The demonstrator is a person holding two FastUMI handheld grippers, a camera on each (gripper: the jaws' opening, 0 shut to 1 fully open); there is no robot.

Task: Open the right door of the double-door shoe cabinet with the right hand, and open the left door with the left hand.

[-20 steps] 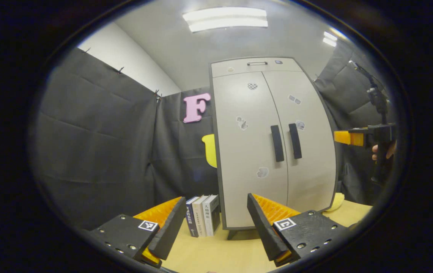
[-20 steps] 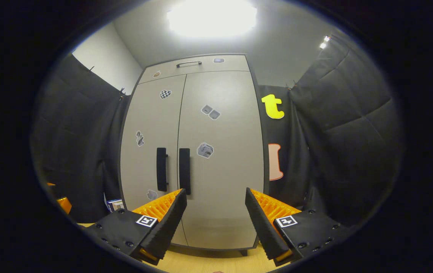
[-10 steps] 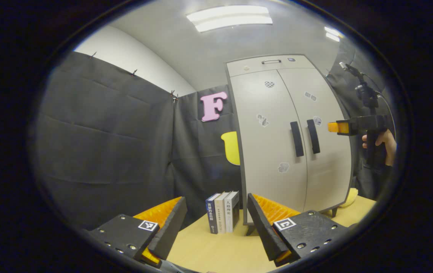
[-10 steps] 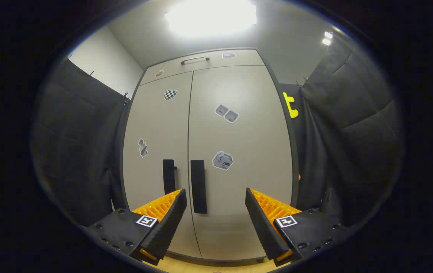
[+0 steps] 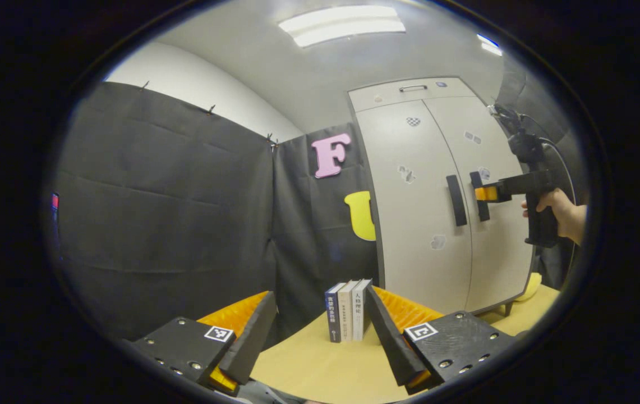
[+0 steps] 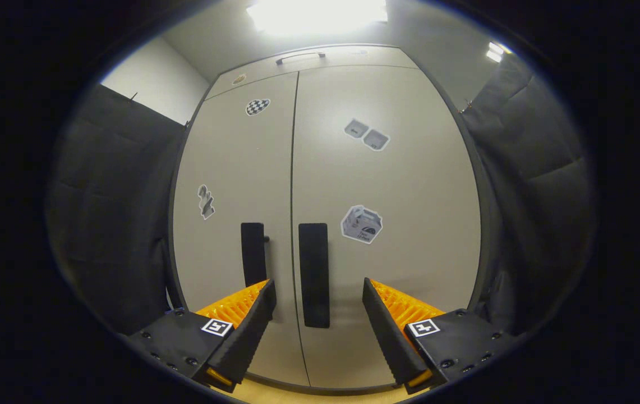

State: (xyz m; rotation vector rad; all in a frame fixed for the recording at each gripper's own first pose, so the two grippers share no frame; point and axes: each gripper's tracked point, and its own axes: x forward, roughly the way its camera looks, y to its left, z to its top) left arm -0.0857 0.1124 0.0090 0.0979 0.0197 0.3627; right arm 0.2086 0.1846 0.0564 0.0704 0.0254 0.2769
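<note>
- We see the cabinet close in the right gripper view: tall, pale grey, dark edging, both doors closed, seam running straight down between them.
- Right door carries a black vertical handle just right of the seam; left door has a matching left handle just left of the seam.
- Stickers on the cabinet: a checkered one high on the left door, a small figure lower on it; a grey pair high on the right door, a box-shaped one beside its handle.
- A narrow top panel with a slim bar pull sits above the doors.
- Right gripper is released, fingers wide apart, the right door's handle sitting between them; we cannot tell if they touch it.
- In the left gripper view we see the cabinet standing on a wood table, against the black cloth wall.
- Same view: the right gripper reaches to the right door's handle, held by a hand.
- Three books stand upright on the table, just left of the cabinet's base.
- Left gripper is released, fingers spread, gripping nothing, well apart from the cabinet, over the table.
</note>
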